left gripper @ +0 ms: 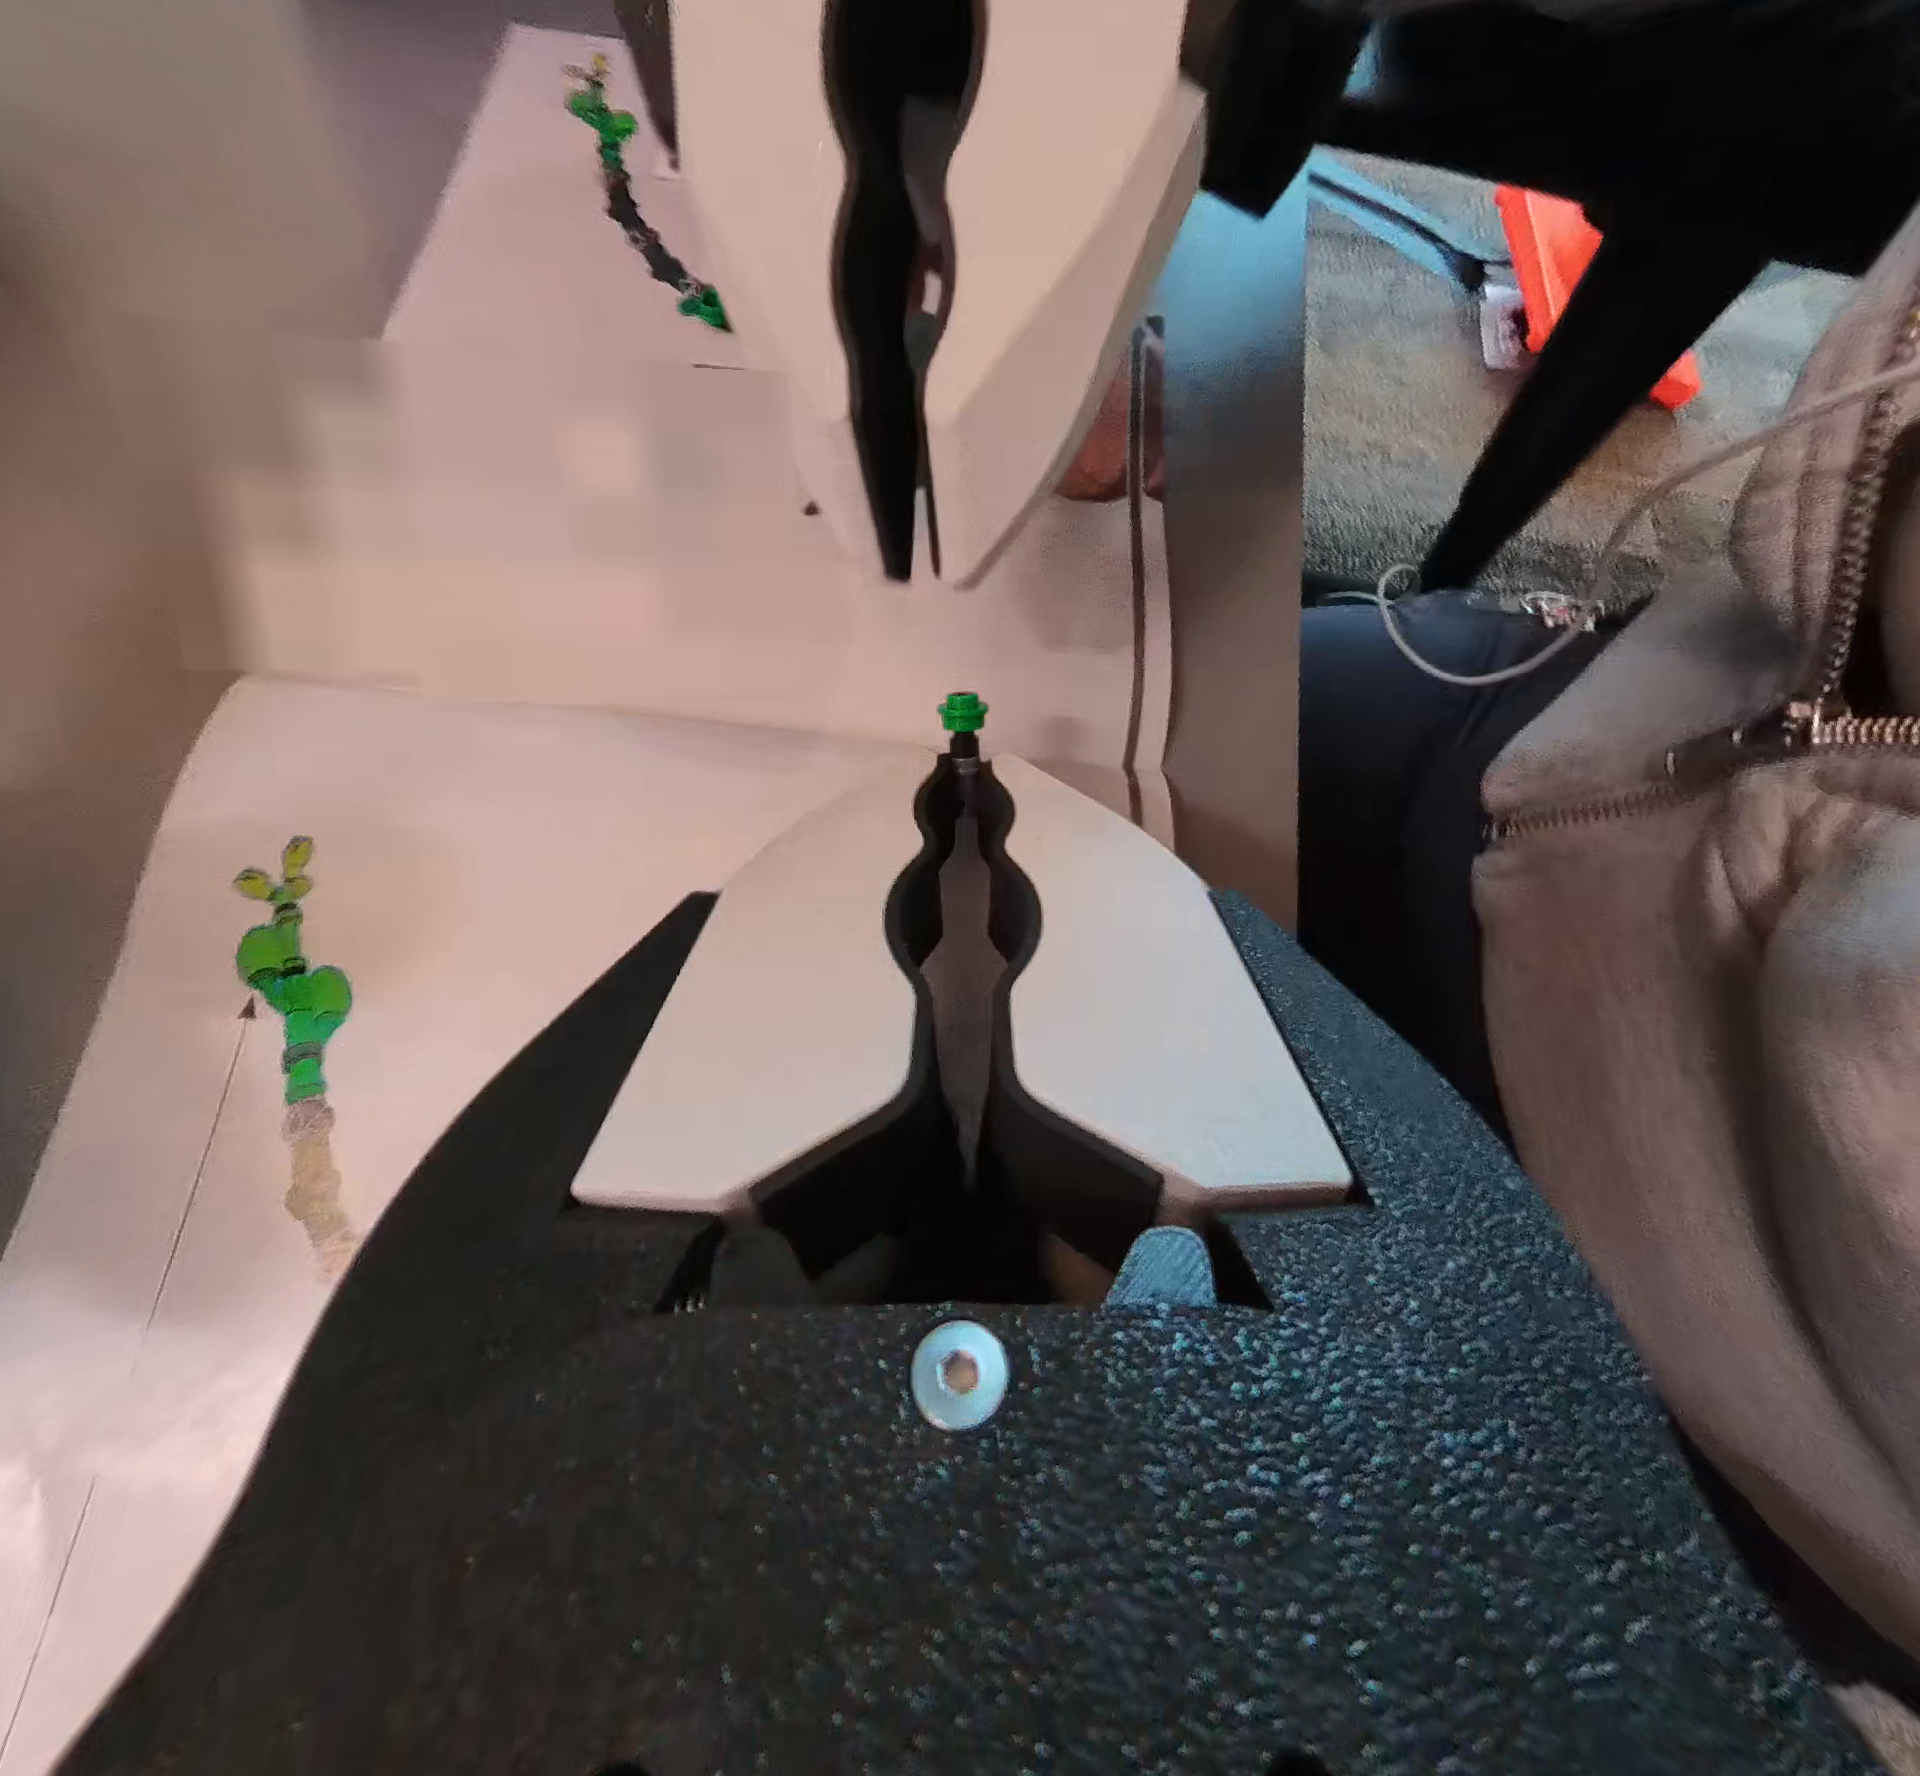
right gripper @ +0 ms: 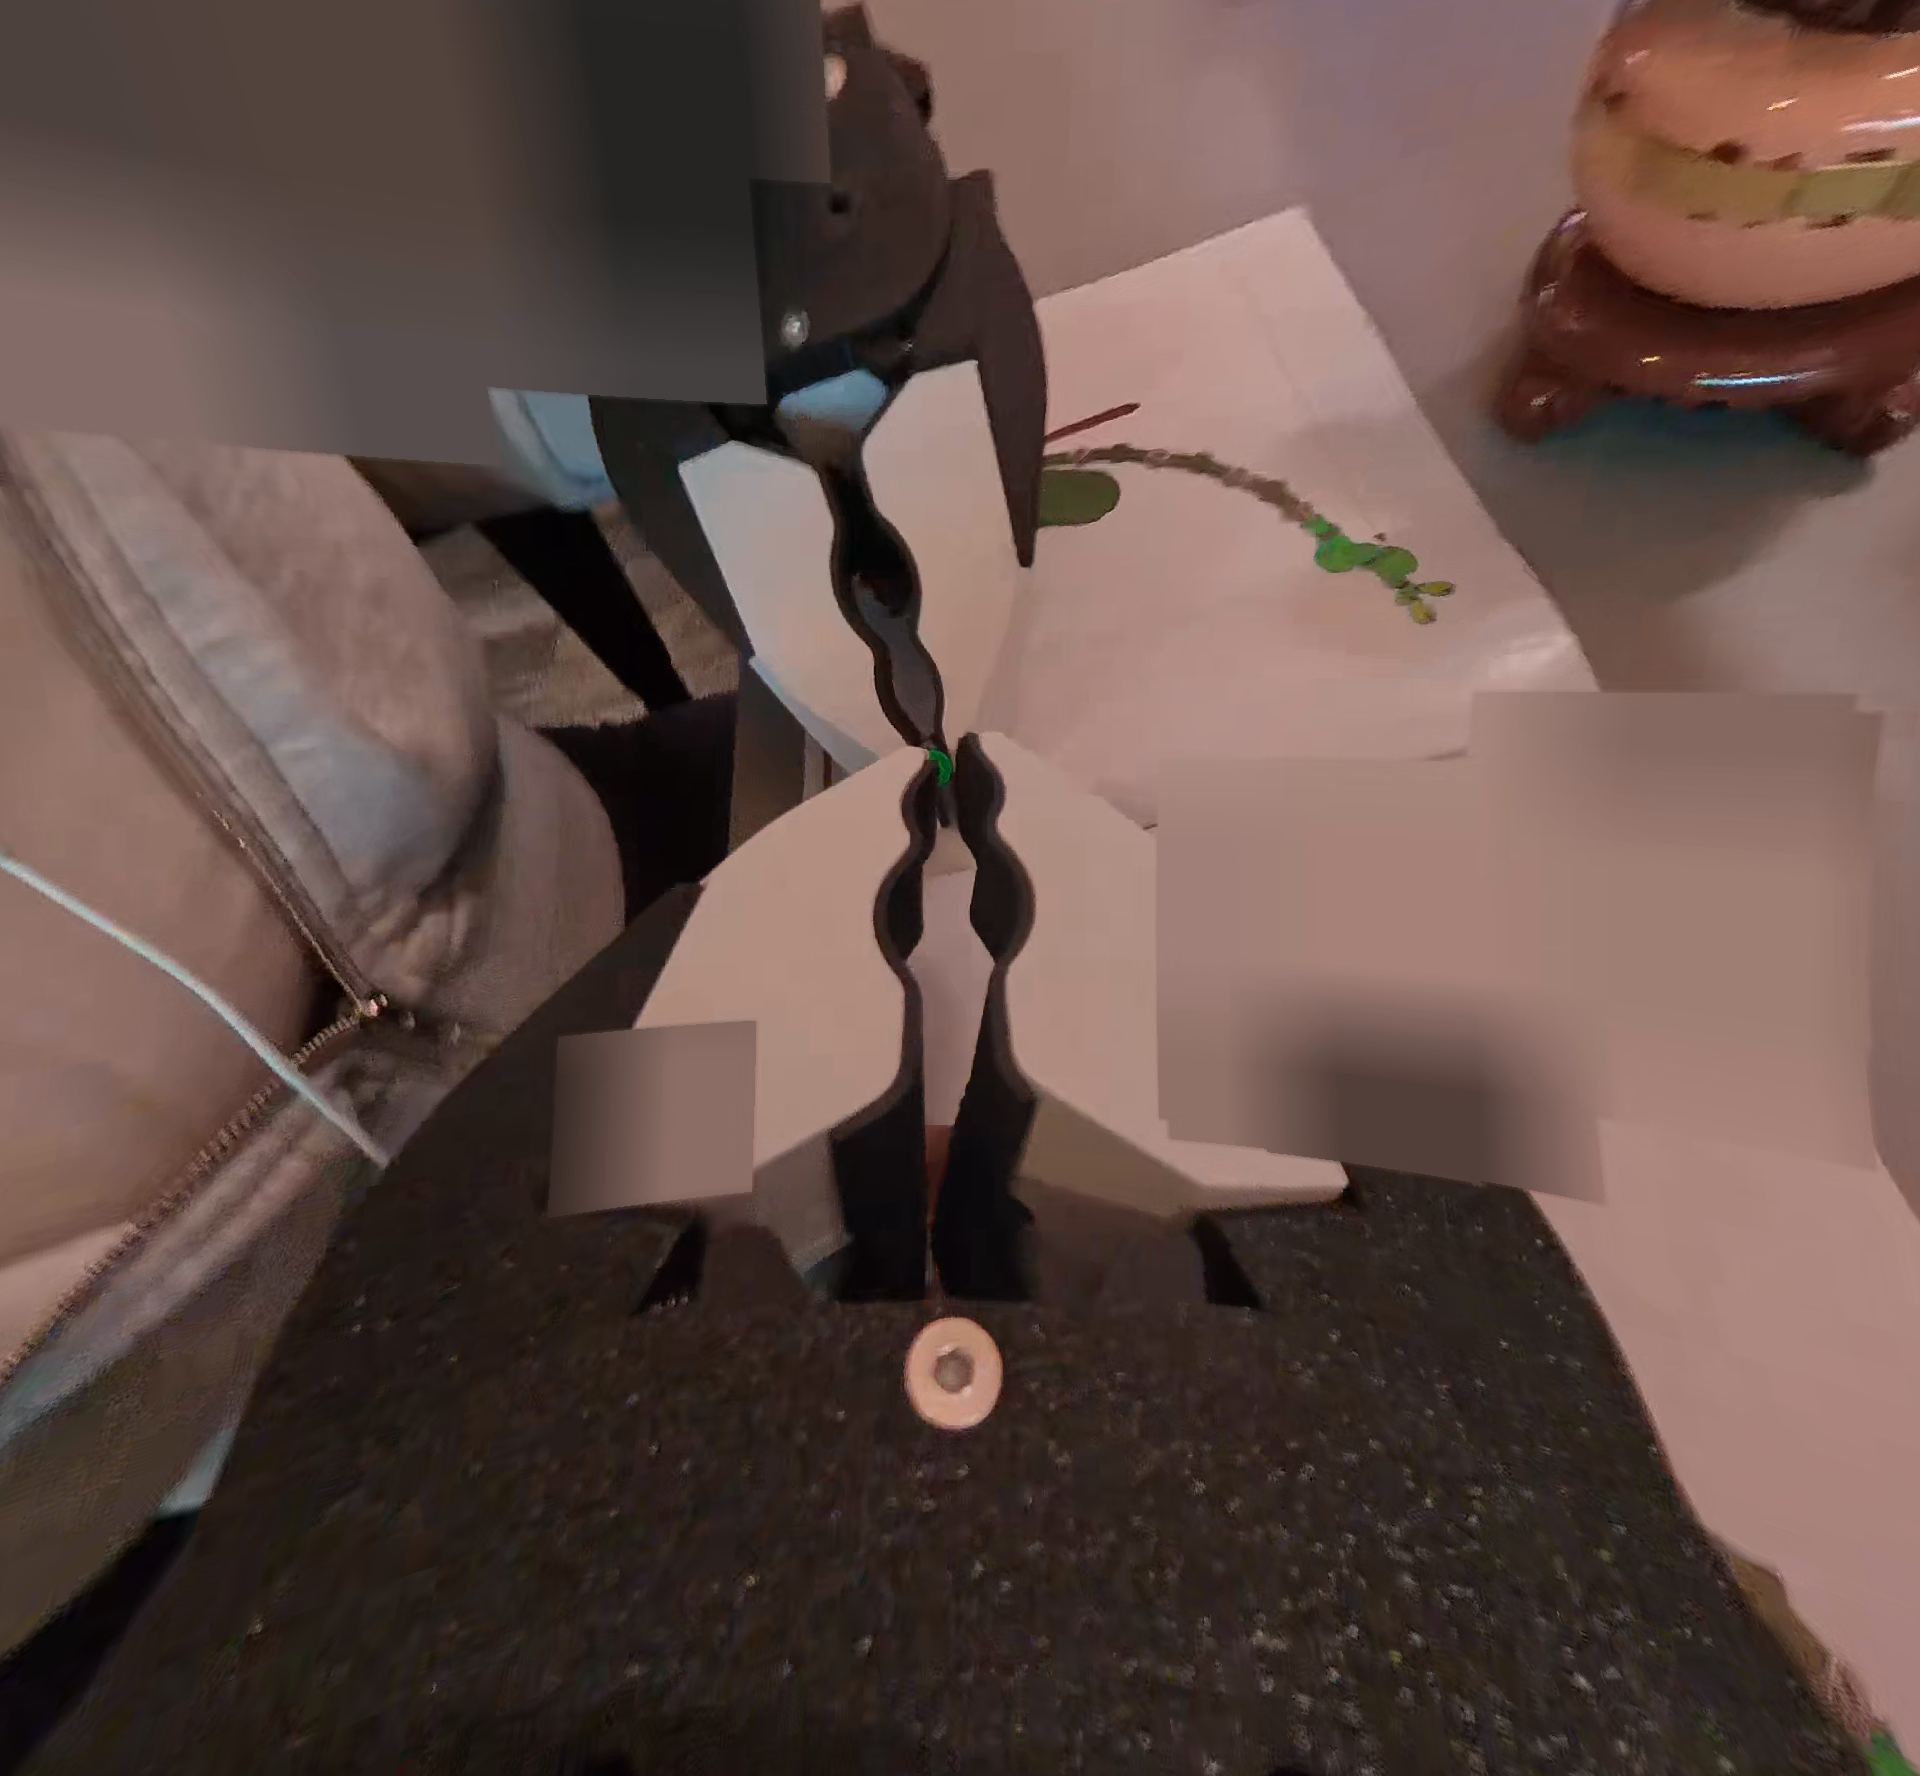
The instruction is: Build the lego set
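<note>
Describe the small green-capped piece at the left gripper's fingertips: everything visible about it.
The small green-capped piece is a thin dark stem topped by a bright green, flanged round cap that looks like plastic. It stands out beyond the tips of the left gripper, whose dark-lined white fingers close on the stem. In the right wrist view the green cap sits at the mouth of the right gripper; whether that gripper touches it is unclear.

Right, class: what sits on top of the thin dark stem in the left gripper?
A small green flanged cap tops the stem. The stem's lower end is hidden between the left gripper's closed fingers.
</note>
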